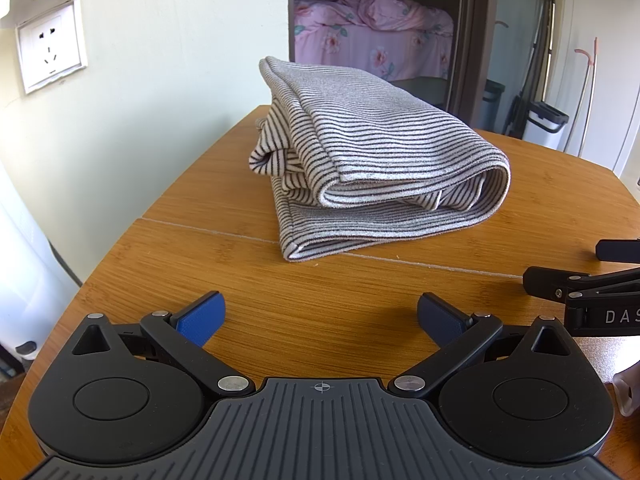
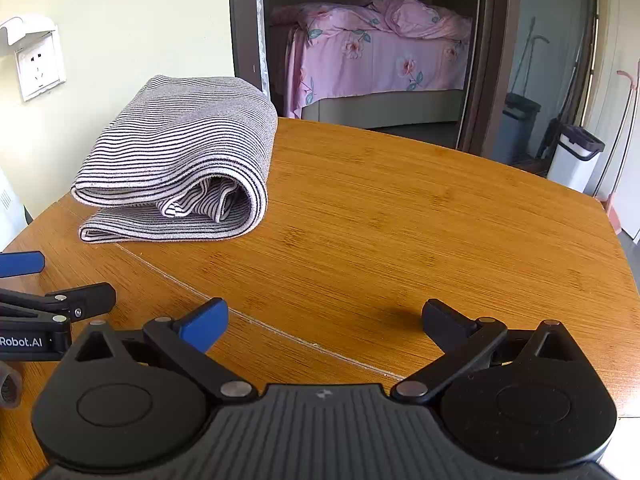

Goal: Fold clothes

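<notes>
Striped grey-and-white knit, a folded garment (image 1: 360,156), lies in a thick bundle on the wooden table (image 1: 400,300), in the middle of the left wrist view and at the left of centre in the right wrist view (image 2: 180,160); its rounded fold faces the cameras, with inner layers showing in the open end; it rests across a thin seam that runs over the tabletop.

Both grippers sit low at the near edge of the table, well apart from the garment; the left gripper (image 1: 320,316) has its jaws spread wide with nothing between them but bare wood; the right gripper (image 2: 324,320) is likewise wide and holds nothing. Each shows at the side of the other's view: the right one at the right edge of the left wrist view, the left one at the lower left of the right wrist view (image 2: 24,284).

On the pale wall at the upper left is a wall socket (image 1: 50,50) with a raised cover; through the doorway behind the table stands a bed with a pink floral cover (image 2: 384,44); a white bin (image 2: 576,156) stands at the right.
</notes>
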`<state>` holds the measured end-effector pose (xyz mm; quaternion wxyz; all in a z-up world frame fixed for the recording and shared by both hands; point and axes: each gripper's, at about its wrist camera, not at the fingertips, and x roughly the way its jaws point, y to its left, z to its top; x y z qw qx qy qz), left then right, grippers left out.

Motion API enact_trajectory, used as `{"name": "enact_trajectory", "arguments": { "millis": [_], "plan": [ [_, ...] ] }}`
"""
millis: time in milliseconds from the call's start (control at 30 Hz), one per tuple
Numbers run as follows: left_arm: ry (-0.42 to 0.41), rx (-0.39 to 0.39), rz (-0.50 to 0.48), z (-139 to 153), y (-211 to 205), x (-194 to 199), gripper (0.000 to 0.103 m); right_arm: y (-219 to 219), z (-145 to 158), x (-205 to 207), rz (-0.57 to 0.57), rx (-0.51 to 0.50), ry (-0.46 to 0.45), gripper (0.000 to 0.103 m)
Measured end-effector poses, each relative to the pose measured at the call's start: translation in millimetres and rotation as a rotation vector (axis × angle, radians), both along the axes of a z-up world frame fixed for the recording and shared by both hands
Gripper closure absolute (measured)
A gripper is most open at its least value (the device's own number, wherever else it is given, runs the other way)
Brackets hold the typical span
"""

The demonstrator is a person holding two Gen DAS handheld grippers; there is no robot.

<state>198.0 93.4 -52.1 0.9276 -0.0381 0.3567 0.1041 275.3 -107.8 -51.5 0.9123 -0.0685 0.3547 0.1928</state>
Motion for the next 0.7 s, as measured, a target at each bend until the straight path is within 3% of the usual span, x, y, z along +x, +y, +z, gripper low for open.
{"name": "enact_trajectory", "arguments": {
  "millis": [700],
  "plan": [
    [0.002, 0.001, -0.003, 1.0, -1.9, -2.6, 0.000, -2.4, 0.3, 0.6, -0.001, 0.000, -0.001, 0.000]
  ]
}}
